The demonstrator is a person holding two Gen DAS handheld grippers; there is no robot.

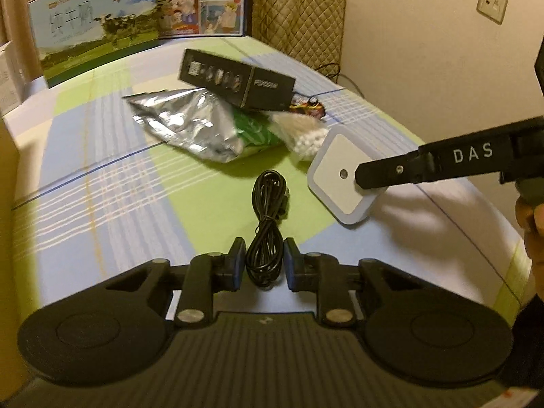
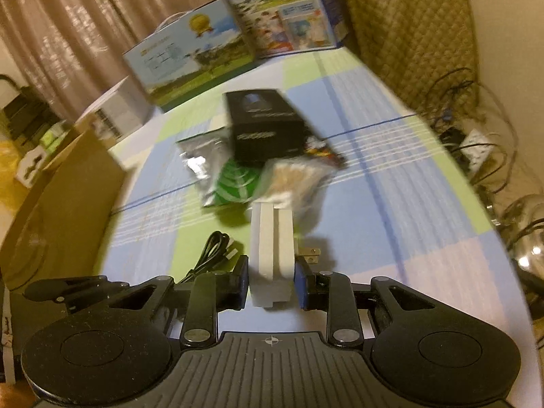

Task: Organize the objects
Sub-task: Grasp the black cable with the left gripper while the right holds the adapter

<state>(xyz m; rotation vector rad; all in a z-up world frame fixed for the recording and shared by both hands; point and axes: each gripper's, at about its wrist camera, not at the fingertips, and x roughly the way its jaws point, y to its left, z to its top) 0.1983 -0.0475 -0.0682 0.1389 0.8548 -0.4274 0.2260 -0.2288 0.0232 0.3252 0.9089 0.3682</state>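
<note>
Your right gripper (image 2: 271,280) jaws squeeze the white plug (image 2: 272,255) just above the checked worktop (image 1: 102,183), your left gripper (image 1: 264,265) jaws sit open around the black cable (image 1: 267,227) beside it, and a loose squeeze could drop it near the curtains (image 2: 85,17).

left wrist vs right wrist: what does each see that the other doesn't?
Left wrist only: the white adapter's square face with its small round dot, the right tool's finger against it, and the whole black cable bundle lying between the left tool's fingers.

Right wrist only: the adapter's metal prongs, the cardboard box at the table's left edge, and tangled wires by the wall.

Both: black box atop the silver bag, milk cartons behind, plaid tablecloth.
</note>
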